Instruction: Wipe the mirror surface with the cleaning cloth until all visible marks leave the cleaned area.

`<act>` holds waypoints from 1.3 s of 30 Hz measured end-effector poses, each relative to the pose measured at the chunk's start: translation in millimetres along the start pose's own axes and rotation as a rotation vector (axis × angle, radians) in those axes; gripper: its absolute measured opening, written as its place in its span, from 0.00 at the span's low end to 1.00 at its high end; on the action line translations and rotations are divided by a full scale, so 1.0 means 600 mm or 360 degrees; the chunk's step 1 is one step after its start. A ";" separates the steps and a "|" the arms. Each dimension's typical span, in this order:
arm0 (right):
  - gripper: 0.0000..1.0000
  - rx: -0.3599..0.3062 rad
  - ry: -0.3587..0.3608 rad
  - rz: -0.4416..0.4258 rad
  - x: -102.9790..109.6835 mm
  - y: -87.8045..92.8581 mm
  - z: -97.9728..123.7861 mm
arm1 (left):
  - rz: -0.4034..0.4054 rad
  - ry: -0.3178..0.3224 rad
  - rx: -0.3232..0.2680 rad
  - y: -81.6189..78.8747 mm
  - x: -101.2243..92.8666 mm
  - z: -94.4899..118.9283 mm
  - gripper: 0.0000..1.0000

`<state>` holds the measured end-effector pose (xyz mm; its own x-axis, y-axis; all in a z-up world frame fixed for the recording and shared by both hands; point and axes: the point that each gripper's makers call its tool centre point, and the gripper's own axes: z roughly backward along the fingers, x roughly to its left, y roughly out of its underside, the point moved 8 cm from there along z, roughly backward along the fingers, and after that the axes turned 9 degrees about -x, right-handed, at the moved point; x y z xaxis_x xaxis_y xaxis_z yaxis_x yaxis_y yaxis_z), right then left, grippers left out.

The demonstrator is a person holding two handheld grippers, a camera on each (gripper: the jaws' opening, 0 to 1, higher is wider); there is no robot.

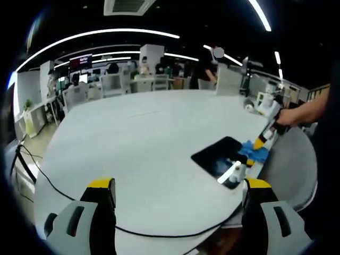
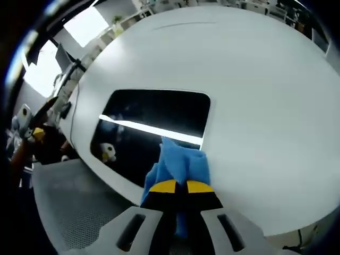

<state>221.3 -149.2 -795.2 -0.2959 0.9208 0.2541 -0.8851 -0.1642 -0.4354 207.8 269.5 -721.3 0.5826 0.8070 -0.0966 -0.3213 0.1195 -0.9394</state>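
**Cloth meeting the mirror's near edge**

I am holding the blue cleaning cloth [image 2: 183,167] clenched in the right gripper [image 2: 177,187], its bunched end pressing on the near edge of the mirror [image 2: 154,114] so the fabric, not the jaws, meets the glass. The mirror is lying flat near the rim of the white table [image 2: 265,95], reflecting a ceiling light. My left gripper [image 1: 178,187] is hanging released, grasping nothing, well apart over bare tabletop. A black cable [image 1: 64,194] is trailing near it.
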 end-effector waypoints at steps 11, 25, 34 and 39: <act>0.00 -0.0005 0.0017 -0.0018 0.005 -0.001 -0.003 | -0.0009 0.0010 -0.0007 -0.004 -0.001 -0.001 1.00; 0.00 0.0013 -0.0052 0.0035 0.079 -0.027 -0.039 | 0.0010 0.0003 -0.0001 0.007 -0.006 0.002 1.00; 0.00 0.0012 -0.0109 0.0075 0.121 -0.040 -0.059 | 0.0012 0.0000 0.0006 0.010 -0.002 -0.002 1.00; 0.00 0.0008 -0.0145 0.0087 0.151 -0.047 -0.071 | 0.0019 0.0014 -0.0001 0.008 -0.006 -0.006 1.00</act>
<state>235.0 -46.0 -796.8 -0.3750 0.8746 0.3074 -0.8685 -0.2154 -0.4465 206.5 265.1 -726.7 0.5853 0.8033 -0.1106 -0.3280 0.1097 -0.9383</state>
